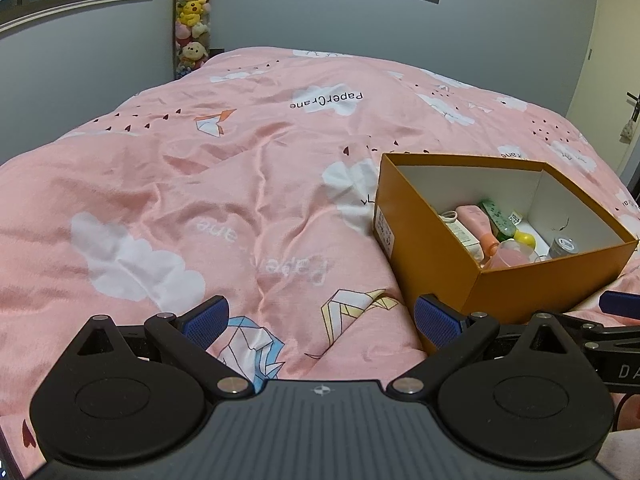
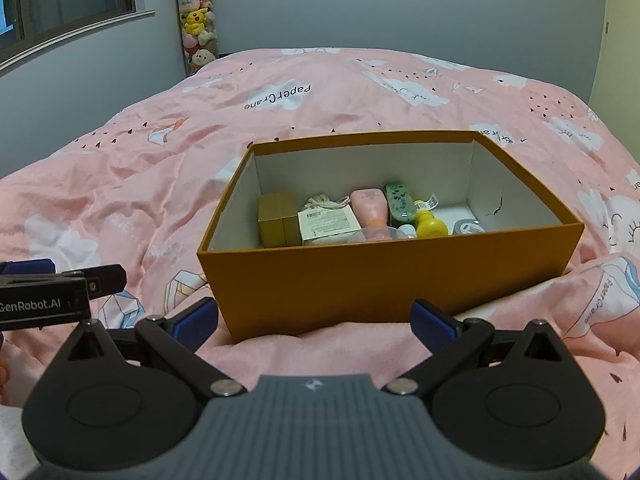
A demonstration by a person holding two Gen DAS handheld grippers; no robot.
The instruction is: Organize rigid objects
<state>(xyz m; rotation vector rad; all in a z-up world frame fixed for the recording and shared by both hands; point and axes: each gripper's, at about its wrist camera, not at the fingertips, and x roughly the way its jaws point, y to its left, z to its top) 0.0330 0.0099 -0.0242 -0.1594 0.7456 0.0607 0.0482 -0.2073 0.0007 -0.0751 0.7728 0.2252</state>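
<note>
Gaping wide, left tool (image 1: 322,322) and right tool (image 2: 314,320) hold nothing; box (image 2: 360,280) near

The box (image 2: 384,280) sits on the bed (image 2: 160,168), bottles (image 2: 370,208) lying inside it.

Right tongs (image 2: 314,322) spread wide and empty at the bottom of the frame, orange box (image 2: 384,276) dead centre on the pink bed (image 2: 120,184), pink bottle (image 2: 370,208) and yellow-capped bottle (image 2: 430,226) lying inside.
</note>
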